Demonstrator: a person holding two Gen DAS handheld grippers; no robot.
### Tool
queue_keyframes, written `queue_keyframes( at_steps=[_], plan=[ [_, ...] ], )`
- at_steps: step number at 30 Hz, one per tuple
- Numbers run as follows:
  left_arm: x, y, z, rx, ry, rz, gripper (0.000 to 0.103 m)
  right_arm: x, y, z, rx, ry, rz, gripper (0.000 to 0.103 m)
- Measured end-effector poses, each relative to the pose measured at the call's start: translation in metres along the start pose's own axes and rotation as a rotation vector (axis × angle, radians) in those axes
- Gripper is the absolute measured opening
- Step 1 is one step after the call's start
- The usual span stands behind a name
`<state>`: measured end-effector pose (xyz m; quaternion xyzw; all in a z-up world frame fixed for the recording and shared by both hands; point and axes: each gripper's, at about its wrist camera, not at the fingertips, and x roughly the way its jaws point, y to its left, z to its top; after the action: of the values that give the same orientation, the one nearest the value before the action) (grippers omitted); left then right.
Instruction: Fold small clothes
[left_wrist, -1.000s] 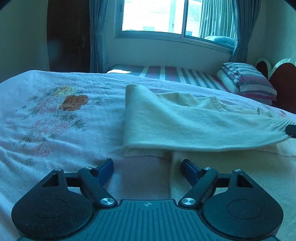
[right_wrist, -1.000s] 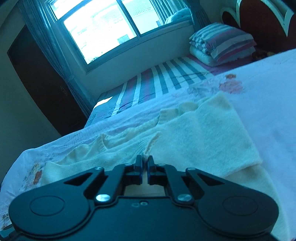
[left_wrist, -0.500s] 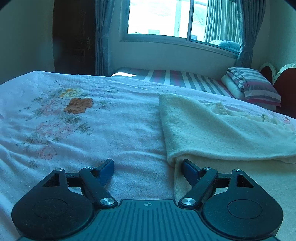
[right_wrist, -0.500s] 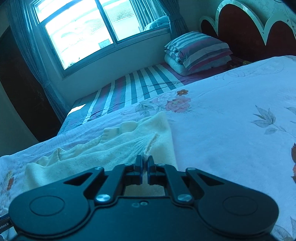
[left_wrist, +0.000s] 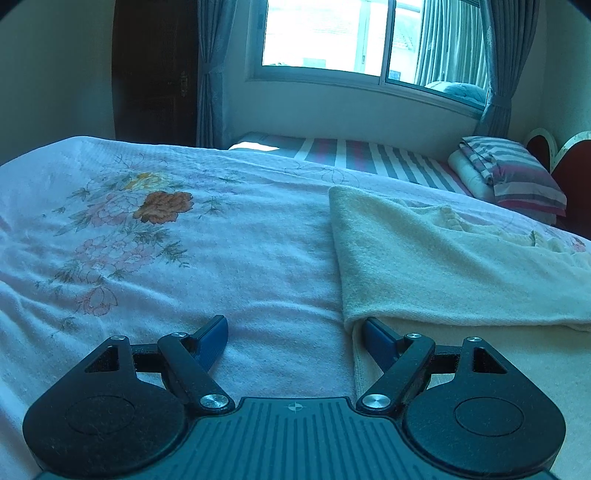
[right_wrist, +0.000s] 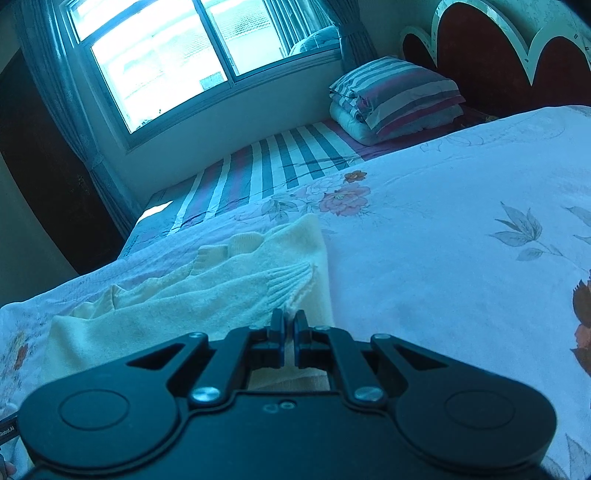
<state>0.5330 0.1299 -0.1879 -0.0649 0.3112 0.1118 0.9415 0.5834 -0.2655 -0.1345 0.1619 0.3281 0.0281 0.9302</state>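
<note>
A cream knitted sweater (left_wrist: 443, 273) lies on the floral bedspread (left_wrist: 184, 258), with one sleeve folded across its body. My left gripper (left_wrist: 293, 328) is open and empty, low over the bed at the sweater's left edge; its right finger (left_wrist: 380, 339) touches the folded edge. In the right wrist view the sweater (right_wrist: 207, 295) lies ahead, and my right gripper (right_wrist: 289, 321) is shut on the ribbed cuff (right_wrist: 295, 284) of the sleeve, held low over the sweater's right side.
A striped mattress (left_wrist: 369, 155) and a striped pillow (left_wrist: 513, 177) lie beyond the bedspread under the window. A dark red headboard (right_wrist: 498, 62) stands at the right. Floral bedspread extends left of the sweater and to its right (right_wrist: 461, 258).
My right gripper has carried the sleeve cuff across the sweater to its right side, and the sleeve now lies flat. My left gripper has shifted left, so the sweater sits further right in its view.
</note>
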Motion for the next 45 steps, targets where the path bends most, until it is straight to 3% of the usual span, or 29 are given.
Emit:
queue_keyframes(
  at_steps=[6,7,8,10,12,16,20,23,25,28,30,31,33,35,39,43,45],
  plan=[
    [0.002,0.0,0.002,0.04,0.024,-0.005,0.08,0.008,-0.012,-0.004,0.018,0.038,-0.046,0.006],
    [0.0,0.002,0.004,0.054,0.037,-0.008,0.08,0.003,-0.012,-0.002,0.015,0.013,-0.07,0.02],
    [-0.004,0.004,0.006,0.065,0.04,0.006,0.08,-0.004,-0.014,0.001,0.009,-0.025,-0.104,0.023],
    [-0.018,0.005,0.013,0.115,-0.018,0.039,0.08,-0.016,-0.02,0.009,0.01,-0.07,-0.072,0.018],
    [-0.023,-0.004,0.025,0.163,-0.066,0.005,0.08,-0.015,-0.018,0.017,-0.027,-0.081,-0.037,0.016],
    [-0.004,-0.044,0.054,0.229,-0.124,-0.149,0.08,0.007,0.011,0.027,-0.151,-0.055,0.065,0.016],
    [0.035,-0.072,0.066,0.275,-0.089,-0.193,0.08,0.038,0.04,0.022,-0.299,-0.015,0.096,0.017],
    [0.062,-0.076,0.064,0.297,-0.012,-0.187,0.08,0.065,0.035,0.02,-0.339,0.054,0.016,0.012],
    [0.062,-0.066,0.065,0.264,-0.015,-0.193,0.081,0.062,0.023,0.023,-0.286,0.053,0.044,0.011],
    [0.043,-0.056,0.063,0.26,-0.081,-0.169,0.081,0.041,0.022,0.025,-0.306,-0.029,0.036,0.025],
    [0.055,-0.055,0.053,0.281,-0.008,-0.153,0.082,0.05,0.019,0.02,-0.315,0.016,0.03,0.022],
    [0.056,-0.051,0.049,0.249,-0.03,-0.15,0.088,0.059,0.017,0.016,-0.334,0.044,0.011,0.023],
    [0.047,-0.046,0.055,0.208,-0.005,-0.138,0.088,0.055,0.023,0.016,-0.37,0.036,-0.004,0.022],
    [0.023,-0.047,0.055,0.226,-0.091,-0.134,0.088,0.038,0.025,0.02,-0.36,-0.003,0.032,0.023],
    [-0.001,-0.066,0.049,0.288,-0.148,-0.21,0.088,0.019,0.036,0.014,-0.404,-0.029,0.112,0.023],
    [0.001,-0.099,0.03,0.379,-0.098,-0.237,0.088,0.024,0.043,-0.001,-0.445,0.046,0.164,0.023],
    [0.008,-0.107,0.021,0.395,-0.037,-0.204,0.088,0.033,0.039,-0.01,-0.473,0.077,0.104,0.023]
  ],
)
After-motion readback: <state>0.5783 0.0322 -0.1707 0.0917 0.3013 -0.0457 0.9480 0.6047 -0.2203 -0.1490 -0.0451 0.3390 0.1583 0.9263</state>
